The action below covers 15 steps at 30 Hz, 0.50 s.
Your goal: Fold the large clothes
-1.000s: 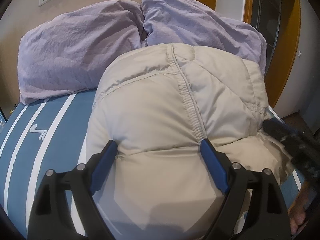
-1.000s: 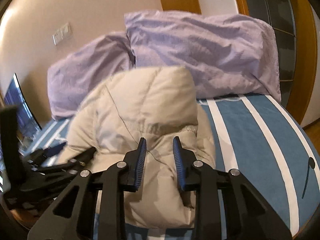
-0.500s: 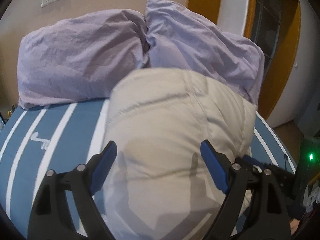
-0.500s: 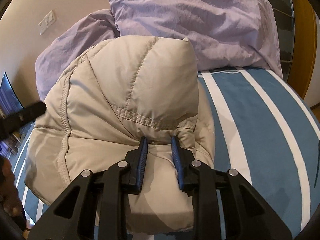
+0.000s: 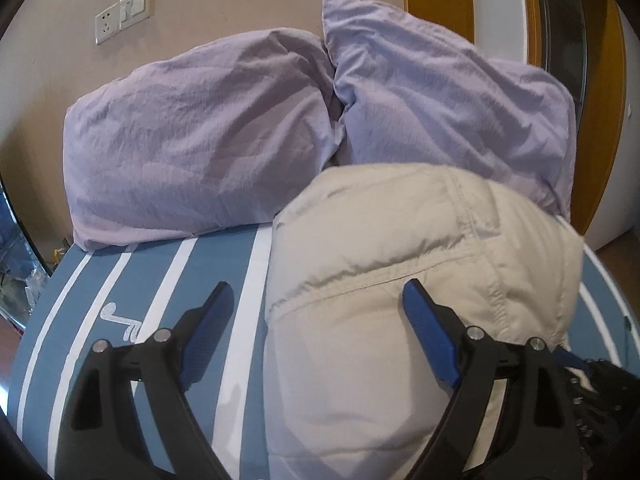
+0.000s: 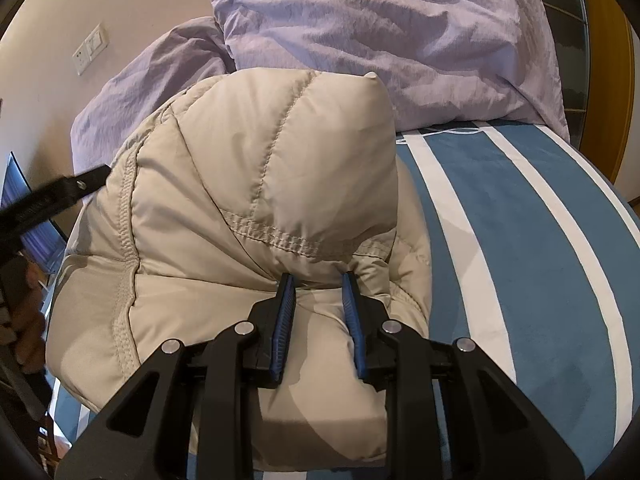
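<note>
Left wrist view: the beige quilted puffer jacket point(image 5: 420, 300) lies bundled on the blue bedspread with white stripes point(image 5: 132, 280), just in front of two lilac crumpled pillows point(image 5: 200, 136).
Left gripper: the left gripper point(image 5: 318, 320) hovers with its blue-padded fingers spread wide, one over the bedspread and one over the jacket, holding nothing.
Right wrist view: the jacket sits as a puffy mound, its upper panel folded over towards the camera along a stitched seam point(image 6: 276, 236).
Right gripper: the right gripper point(image 6: 318, 290) has its fingers drawn close on a pinch of fabric just under that seam; whether the pads truly bite is hard to tell from this angle.
Handling: likely light, soft and springy, with a slick shell that may slip and puff open again.
Where to hold: seams and hem edges look firmest; pinching padded panels risks only loose shell.
</note>
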Available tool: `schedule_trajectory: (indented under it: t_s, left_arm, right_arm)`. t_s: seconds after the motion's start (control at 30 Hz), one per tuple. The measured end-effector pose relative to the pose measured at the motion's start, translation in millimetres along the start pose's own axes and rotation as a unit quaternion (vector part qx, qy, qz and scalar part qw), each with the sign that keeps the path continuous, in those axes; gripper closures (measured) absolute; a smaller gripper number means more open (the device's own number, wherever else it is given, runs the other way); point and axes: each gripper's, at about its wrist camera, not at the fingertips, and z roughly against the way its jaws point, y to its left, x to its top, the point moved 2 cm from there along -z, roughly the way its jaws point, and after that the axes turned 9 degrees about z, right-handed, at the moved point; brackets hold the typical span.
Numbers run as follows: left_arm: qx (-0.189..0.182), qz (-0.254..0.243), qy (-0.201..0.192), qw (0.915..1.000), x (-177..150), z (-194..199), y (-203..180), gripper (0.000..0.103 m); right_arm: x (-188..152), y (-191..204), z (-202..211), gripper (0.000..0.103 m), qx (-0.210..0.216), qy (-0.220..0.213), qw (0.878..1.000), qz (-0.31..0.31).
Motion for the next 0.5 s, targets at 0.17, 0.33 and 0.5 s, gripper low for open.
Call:
schedule_trajectory:
  t_s: [0.17, 0.33, 0.5]
  left_arm:
    - [0.015, -0.013, -0.006, 0.9998, -8.4, -10.0, -6.1, 0.016]
    - [0.018, -0.018, 0.003, 0.9997, -13.5, -22.7, -6.8, 0.016]
    - [0.028, -0.023, 0.0, 0.9993, -21.9, -29.7, -9.0, 0.016]
  right_arm:
    - [-0.4, -0.6, -0.1, 0.077, 0.0, 0.0, 1.0, -0.001]
    - [-0.4, -0.1, 1.8, 0.077, -0.001, -0.005, 1.0, -0.001]
    - [2.9, 3.3, 10.3, 0.072, -0.013, -0.012, 1.0, 0.008]
